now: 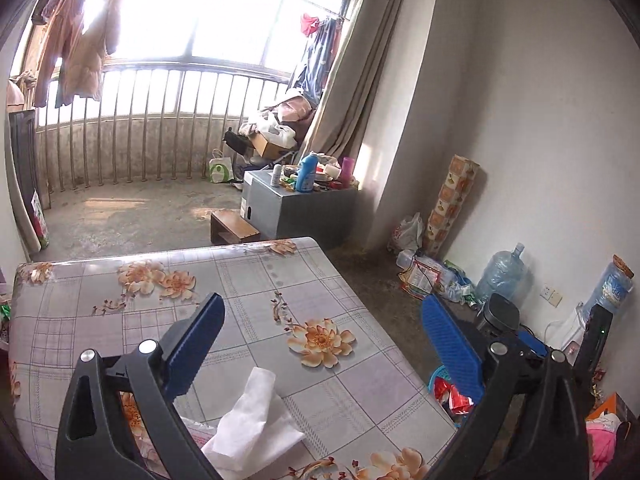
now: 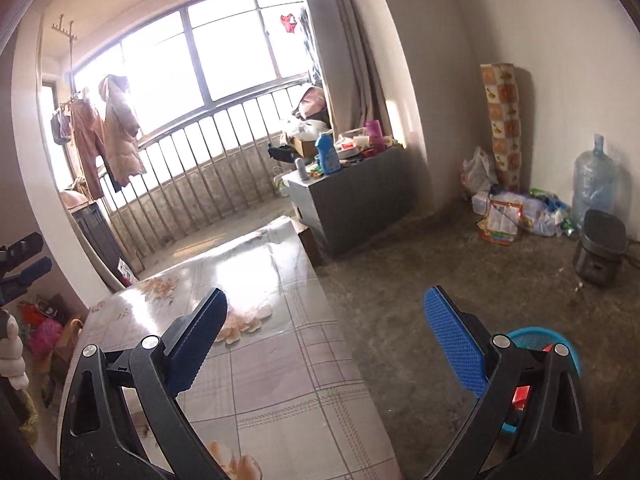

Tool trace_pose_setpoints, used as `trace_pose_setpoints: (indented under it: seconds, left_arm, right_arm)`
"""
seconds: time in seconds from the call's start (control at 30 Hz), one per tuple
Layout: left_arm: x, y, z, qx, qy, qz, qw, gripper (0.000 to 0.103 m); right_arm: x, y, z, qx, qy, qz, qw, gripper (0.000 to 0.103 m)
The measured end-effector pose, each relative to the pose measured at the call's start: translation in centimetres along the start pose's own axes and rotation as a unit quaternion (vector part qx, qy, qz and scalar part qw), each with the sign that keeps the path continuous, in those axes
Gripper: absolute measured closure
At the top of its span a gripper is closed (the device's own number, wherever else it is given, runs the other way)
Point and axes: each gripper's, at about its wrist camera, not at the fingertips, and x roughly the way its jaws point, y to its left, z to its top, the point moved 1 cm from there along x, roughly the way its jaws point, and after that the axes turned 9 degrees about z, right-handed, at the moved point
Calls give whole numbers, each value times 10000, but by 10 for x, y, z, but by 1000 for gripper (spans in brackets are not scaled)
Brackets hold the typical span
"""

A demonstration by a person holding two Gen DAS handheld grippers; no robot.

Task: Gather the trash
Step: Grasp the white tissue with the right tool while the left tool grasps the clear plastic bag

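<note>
Now both my tongs, the left gripper [image 1: 320,332] and the right gripper [image 2: 326,326], gape wide and empty, so I judge I am between pickups: next I must lower the left onto the crumpled tissue [image 1: 250,420] on the table [image 1: 360,392], just beside the blue basket [image 1: 438,374].

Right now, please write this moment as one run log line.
left gripper: open, empty | right gripper: open, empty | tissue: on table | blue basket: on floor beside table, holds red wrappers
</note>
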Motion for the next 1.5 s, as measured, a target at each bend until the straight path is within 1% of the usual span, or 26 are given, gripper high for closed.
trace_pose_setpoints:
  seconds: [0.1,0.23,0.37,0.47,0.53,0.57,0.63,0.7,0.73,0.8,0.83,0.9,0.93,1.0,1.03,1.07,1.1,1.17,1.2,1.23,1.27,1.3,1.37,1.43,1.5]
  left_arm:
    - [-14,32,-10,-131,-9,384,9992,6]
    - [-33,71,-28,-304,7,795,9964,6]
    - [-44,106,-50,-494,147,1020,9934,6]
    - [-43,126,-69,-679,375,986,9921,6]
    - [-36,132,-82,-765,597,933,9909,6]
    - [-32,135,-89,-794,712,915,9901,7]
    - [-22,137,-102,-799,926,863,9887,9]
    - [-11,139,-116,-771,1141,866,9867,16]
    - [-6,141,-123,-766,1248,873,9854,17]
    - [2,144,-135,-796,1402,828,9834,25]
    - [4,146,-139,-837,1466,796,9824,27]
    - [9,150,-148,-956,1581,687,9804,35]
    - [11,152,-152,-1006,1640,649,9792,37]
    - [14,153,-157,-1094,1749,560,9769,45]
    - [16,154,-159,-1134,1809,514,9756,47]
    - [18,155,-162,-1185,1880,474,9738,52]
    - [21,155,-165,-1248,1951,422,9719,57]
    - [27,158,-170,-1389,2084,305,9676,63]
    - [30,158,-172,-1462,2136,256,9656,66]
    - [32,160,-174,-1529,2188,204,9635,68]
    - [36,159,-175,-1598,2246,152,9611,71]
    - [39,160,-177,-1670,2298,101,9588,72]
    - [44,158,-181,-1760,2371,45,9554,75]
    - [49,156,-183,-1803,2418,-27,9534,77]
    - [54,154,-183,-1822,2429,-104,9527,79]
  right_arm:
    - [4,10,-1,24,186,331,9993,8]
    - [15,33,-12,44,545,741,9958,8]
    - [29,58,-23,183,1008,1189,9876,8]
    - [41,77,-32,378,1356,1505,9785,8]
    - [51,89,-40,492,1616,1697,9709,9]
    - [57,95,-42,536,1737,1772,9672,11]
    - [66,107,-49,589,1989,1884,9599,13]
    - [76,122,-59,578,2197,1942,9543,16]
    - [82,129,-63,550,2302,1940,9520,17]
    - [93,143,-71,481,2485,1951,9476,20]
    - [98,152,-75,434,2586,1943,9453,21]
    - [111,166,-81,297,2751,1963,9407,25]
    - [118,174,-85,149,2825,1941,9393,26]
    - [132,188,-92,-144,2959,1833,9374,31]
    - [141,194,-97,-238,3059,1788,9348,32]
    - [148,197,-102,-252,3145,1719,9332,37]
    - [154,199,-105,-230,3226,1662,9316,39]
    - [167,200,-112,-193,3353,1632,9277,47]
    - [171,202,-115,-212,3404,1606,9262,54]
    - [174,204,-119,-246,3470,1609,9236,58]
    - [175,205,-123,-291,3549,1640,9199,65]
    - [173,207,-126,-386,3554,1662,9190,67]
    - [170,213,-129,-775,3512,1579,9196,71]
    - [167,213,-129,-933,3512,1541,9188,76]
    - [165,209,-127,-954,3532,1529,9180,86]
